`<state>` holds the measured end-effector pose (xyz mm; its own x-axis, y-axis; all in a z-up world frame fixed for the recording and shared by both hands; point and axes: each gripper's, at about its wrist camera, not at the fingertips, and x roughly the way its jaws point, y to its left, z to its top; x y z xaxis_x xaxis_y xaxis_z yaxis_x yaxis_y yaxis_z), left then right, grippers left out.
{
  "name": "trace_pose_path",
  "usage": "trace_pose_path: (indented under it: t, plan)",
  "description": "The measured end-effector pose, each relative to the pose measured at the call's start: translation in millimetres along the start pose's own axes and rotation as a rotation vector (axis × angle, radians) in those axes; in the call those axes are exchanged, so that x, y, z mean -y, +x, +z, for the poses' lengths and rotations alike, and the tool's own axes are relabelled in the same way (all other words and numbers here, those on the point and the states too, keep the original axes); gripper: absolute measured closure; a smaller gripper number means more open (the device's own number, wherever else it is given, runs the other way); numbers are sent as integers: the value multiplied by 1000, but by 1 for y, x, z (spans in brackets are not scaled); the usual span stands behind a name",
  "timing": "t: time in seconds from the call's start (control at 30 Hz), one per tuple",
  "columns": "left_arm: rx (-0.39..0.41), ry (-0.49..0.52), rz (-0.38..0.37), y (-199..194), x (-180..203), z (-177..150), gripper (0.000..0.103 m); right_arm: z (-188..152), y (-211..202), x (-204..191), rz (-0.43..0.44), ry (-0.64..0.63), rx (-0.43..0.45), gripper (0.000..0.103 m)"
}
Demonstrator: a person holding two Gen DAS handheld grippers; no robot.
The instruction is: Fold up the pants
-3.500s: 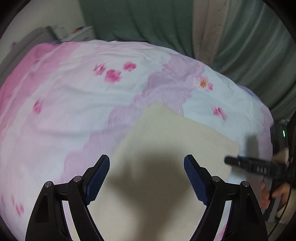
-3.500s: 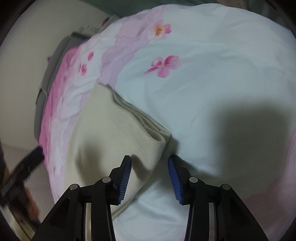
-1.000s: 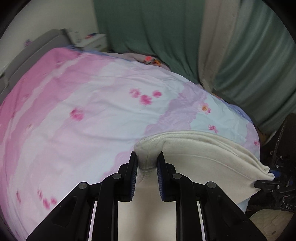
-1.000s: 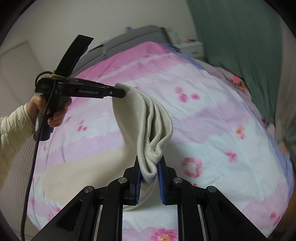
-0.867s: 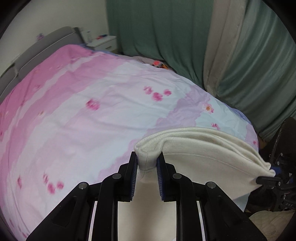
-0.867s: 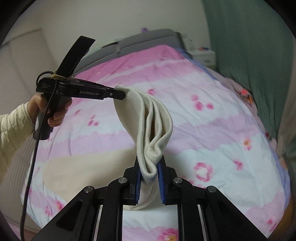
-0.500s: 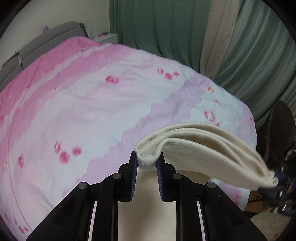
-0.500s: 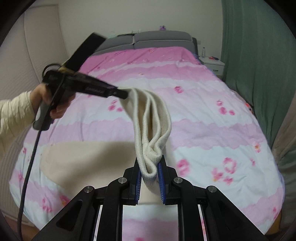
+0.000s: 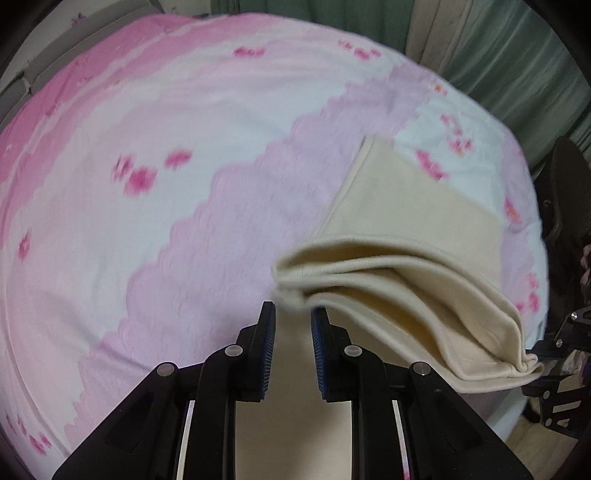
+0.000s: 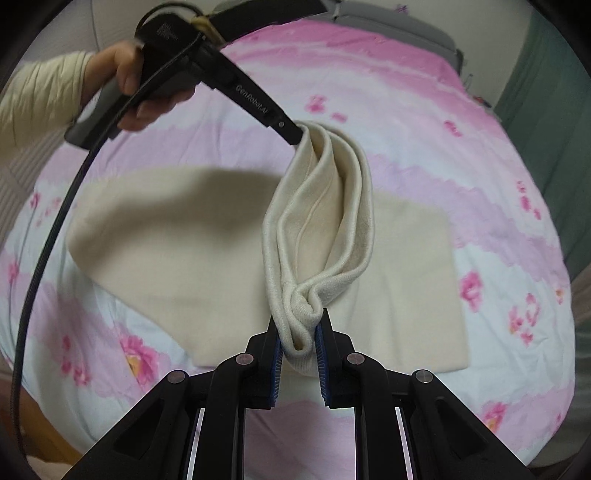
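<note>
The cream pants [image 10: 207,236] lie partly flat on the bed, with one end lifted and stretched between my two grippers. My right gripper [image 10: 298,341] is shut on a bunched corner of the pants [image 10: 299,314]. My left gripper [image 9: 290,314] holds the other corner [image 9: 290,297] only at its fingertips, with the jaws slightly apart. In the right wrist view the left gripper [image 10: 295,134] meets the cloth at its tip. The lifted edge [image 9: 424,291] hangs in layered folds above the flat part [image 9: 406,199].
The bed has a pink and white flowered cover [image 9: 166,166]. Green curtains [image 9: 517,55] hang behind it. A grey headboard [image 10: 388,22] is at the far end. A dark chair [image 9: 565,192] stands at the bed's right side. A black cable [image 10: 48,236] trails from the left gripper.
Both grippers carried the lifted end forward over the flat part of the pants. The left gripper's jaws have parted a little and the corner now sits at their tips.
</note>
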<state>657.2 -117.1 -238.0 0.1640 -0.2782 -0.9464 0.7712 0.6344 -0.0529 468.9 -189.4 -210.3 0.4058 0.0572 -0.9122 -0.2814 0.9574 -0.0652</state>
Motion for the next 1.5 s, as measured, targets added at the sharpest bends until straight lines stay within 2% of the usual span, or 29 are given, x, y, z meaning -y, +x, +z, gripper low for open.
trace_pose_path:
  t: [0.23,0.33,0.43,0.5,0.57,0.6,0.63,0.67,0.73,0.83,0.87,0.93,1.03,1.17,1.23,1.27,1.33,1.47,1.5]
  plan:
    - [-63,-53,74,18,-26,-46,82,-13,51,-48,-24,-84,-103,85]
    - [-59,-133,32,9,-25,-63,80,-22,68,-63,-53,-122,-147,84]
    - [-55,-184,-10,2,-11,-78,73,-31,69,-71,-75,-154,-148,82]
    - [-45,-204,-30,1,-3,-84,58,-36,66,-78,-84,-183,-137,78]
    - [-29,-234,-47,0,1,-86,56,-43,64,-85,-54,-215,-138,73]
    - [-22,-257,-64,-1,2,-86,56,-47,62,-89,-9,-230,-151,73]
    - [-14,-286,-88,-1,2,-86,56,-51,58,-91,79,-226,-173,73]
    - [-2,-314,-106,-1,0,-87,56,-54,53,-90,104,-199,-180,73]
    - [27,-400,-160,1,-7,-86,53,-57,40,-83,94,-135,-158,69]
    - [62,-522,-223,10,-19,-80,52,-56,18,-58,69,47,-72,58]
    - [79,-557,-237,13,-23,-77,53,-54,17,-52,54,77,-55,58]
    - [105,-613,-249,21,-28,-69,53,-47,24,-47,27,100,-39,58]
    - [85,-678,-285,43,-34,-59,54,-37,44,-47,21,87,-47,58]
    - [50,-776,-303,65,-39,-60,60,-29,66,-50,40,83,-80,58]
    - [73,-809,-300,64,-40,-63,74,-27,74,-50,36,78,-94,60]
    - [93,-804,-284,60,-40,-64,85,-28,79,-48,38,78,-113,70]
    - [144,-779,-268,49,-36,-65,87,-31,84,-45,79,99,-130,79]
    - [247,-730,-241,22,-34,-65,96,-34,83,-48,106,114,-129,84]
    - [279,-741,-228,16,-37,-66,101,-34,83,-49,112,111,-127,84]
